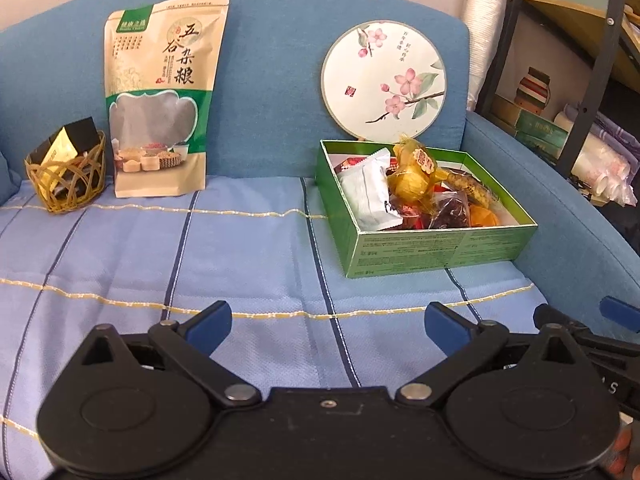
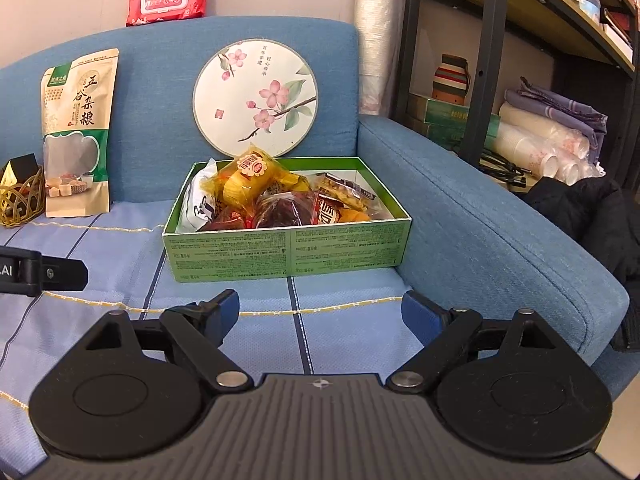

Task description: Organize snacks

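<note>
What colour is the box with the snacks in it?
Green, white inside: the box shows best in the right wrist view.

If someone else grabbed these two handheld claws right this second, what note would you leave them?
Left gripper: open, empty, hovering over the blue striped cloth on the sofa.
Right gripper: open, empty, in front of the green box.
Snacks: a heap of wrapped ones already sits in the green box, including a yellow packet on top and a white packet at the left side.
Elsewhere: a tall grain pouch leans on the sofa back; a small woven basket beside it holds small packets.
Done: no loose snacks lie on the cloth.
Left: probably the pouch and basket, if they count.
</note>
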{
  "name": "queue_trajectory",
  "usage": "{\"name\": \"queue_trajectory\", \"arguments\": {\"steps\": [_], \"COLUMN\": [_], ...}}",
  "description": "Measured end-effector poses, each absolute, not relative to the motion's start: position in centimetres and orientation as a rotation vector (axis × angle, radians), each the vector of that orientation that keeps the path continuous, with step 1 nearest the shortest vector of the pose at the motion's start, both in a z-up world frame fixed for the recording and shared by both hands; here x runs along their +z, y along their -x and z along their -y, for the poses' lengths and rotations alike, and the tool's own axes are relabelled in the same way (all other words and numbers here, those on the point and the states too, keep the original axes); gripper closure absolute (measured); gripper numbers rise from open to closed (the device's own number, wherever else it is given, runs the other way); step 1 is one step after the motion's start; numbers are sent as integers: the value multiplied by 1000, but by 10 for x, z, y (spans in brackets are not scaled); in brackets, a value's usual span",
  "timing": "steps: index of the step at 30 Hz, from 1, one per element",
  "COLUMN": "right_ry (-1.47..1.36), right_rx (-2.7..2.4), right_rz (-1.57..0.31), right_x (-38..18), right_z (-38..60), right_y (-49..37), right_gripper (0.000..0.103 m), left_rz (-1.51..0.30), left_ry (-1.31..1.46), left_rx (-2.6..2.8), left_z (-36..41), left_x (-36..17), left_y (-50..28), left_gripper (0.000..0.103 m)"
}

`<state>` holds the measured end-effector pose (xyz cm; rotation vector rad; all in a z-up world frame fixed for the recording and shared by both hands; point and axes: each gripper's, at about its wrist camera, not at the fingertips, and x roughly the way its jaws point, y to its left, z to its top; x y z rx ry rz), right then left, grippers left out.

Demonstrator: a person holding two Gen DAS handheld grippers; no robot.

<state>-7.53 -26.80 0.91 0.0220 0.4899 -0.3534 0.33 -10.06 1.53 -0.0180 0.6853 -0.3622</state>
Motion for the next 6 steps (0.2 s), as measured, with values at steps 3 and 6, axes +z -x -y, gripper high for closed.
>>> {"name": "queue_trajectory", "arguments": {"steps": [3, 6], "right_ry": [-28, -23], "right_rx": [-355, -356], "right_rz": [-481, -473], "right_x": [12, 15], "right_z": [268, 266], "right_y": [76, 76], "right_gripper": [0, 0], "left_rz": [-680, -676], "left_ry": [20, 26], "left_rx": [-377, -374], "left_z": [99, 98], "left_x": [18, 21], "left_y": [-2, 0], "left_gripper": [0, 0]}}
